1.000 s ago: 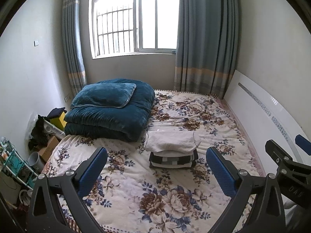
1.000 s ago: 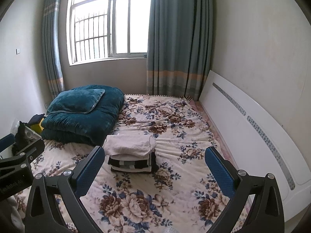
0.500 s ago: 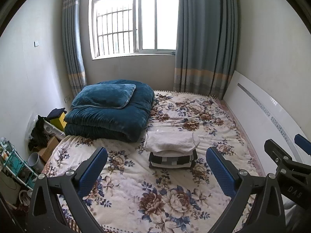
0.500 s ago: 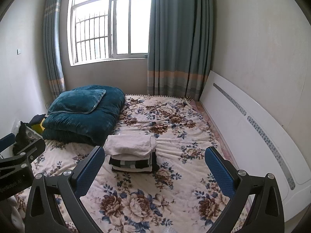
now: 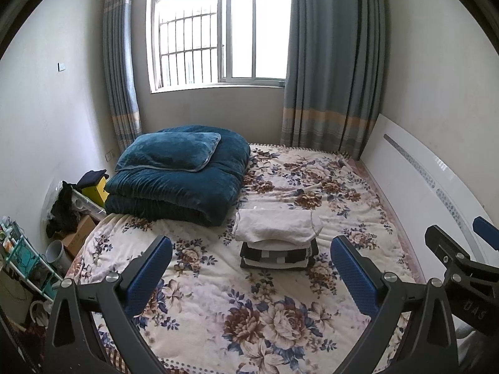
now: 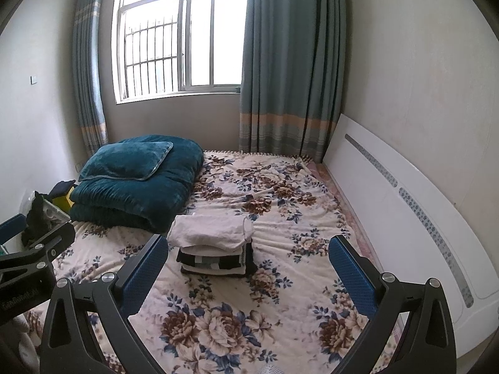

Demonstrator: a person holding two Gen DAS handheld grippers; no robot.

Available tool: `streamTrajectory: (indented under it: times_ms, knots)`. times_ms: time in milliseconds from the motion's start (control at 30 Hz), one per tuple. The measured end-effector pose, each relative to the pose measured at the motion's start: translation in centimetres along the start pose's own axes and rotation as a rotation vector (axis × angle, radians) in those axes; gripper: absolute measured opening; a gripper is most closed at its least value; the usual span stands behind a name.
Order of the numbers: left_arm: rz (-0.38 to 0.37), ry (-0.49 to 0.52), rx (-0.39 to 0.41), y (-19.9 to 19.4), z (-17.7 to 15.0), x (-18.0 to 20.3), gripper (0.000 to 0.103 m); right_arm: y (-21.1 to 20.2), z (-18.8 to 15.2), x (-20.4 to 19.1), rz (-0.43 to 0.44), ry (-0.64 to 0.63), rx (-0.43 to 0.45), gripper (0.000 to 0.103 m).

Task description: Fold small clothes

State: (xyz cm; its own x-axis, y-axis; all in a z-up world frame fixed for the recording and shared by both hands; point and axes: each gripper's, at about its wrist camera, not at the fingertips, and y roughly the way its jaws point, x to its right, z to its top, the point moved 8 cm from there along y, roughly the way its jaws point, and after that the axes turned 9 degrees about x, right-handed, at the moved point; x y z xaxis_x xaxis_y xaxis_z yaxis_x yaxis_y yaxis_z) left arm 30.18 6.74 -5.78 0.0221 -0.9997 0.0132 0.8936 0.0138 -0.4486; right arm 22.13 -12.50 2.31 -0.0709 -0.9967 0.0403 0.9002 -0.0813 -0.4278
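A stack of folded small clothes (image 5: 277,240) sits in the middle of the floral bed cover (image 5: 249,311), white pieces on top of black-and-white ones; it also shows in the right wrist view (image 6: 215,246). My left gripper (image 5: 251,258) is open and empty, held above the near part of the bed, short of the stack. My right gripper (image 6: 249,258) is open and empty too, at the same distance, with the stack between its fingers in view. Each gripper shows at the edge of the other's view.
A folded teal quilt with a pillow (image 5: 177,174) lies at the bed's back left. A white headboard (image 5: 430,187) runs along the right side. Boxes, a shelf and clutter (image 5: 62,227) stand on the floor at the left. Window and curtains are behind.
Both views have barely shifted; the grippers stay open and the stack has not moved.
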Motion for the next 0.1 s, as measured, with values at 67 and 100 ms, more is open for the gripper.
streamTrajectory:
  times_ms: [67, 100]
  knots:
    - [0.003, -0.001, 0.005, -0.13, -0.04, -0.16, 0.103, 0.07, 0.10, -0.23, 0.002, -0.003, 0.001, 0.103]
    - [0.004, -0.003, 0.007, -0.23, -0.04, -0.25, 0.103, 0.03, 0.01, -0.17, 0.000, -0.001, 0.001, 0.103]
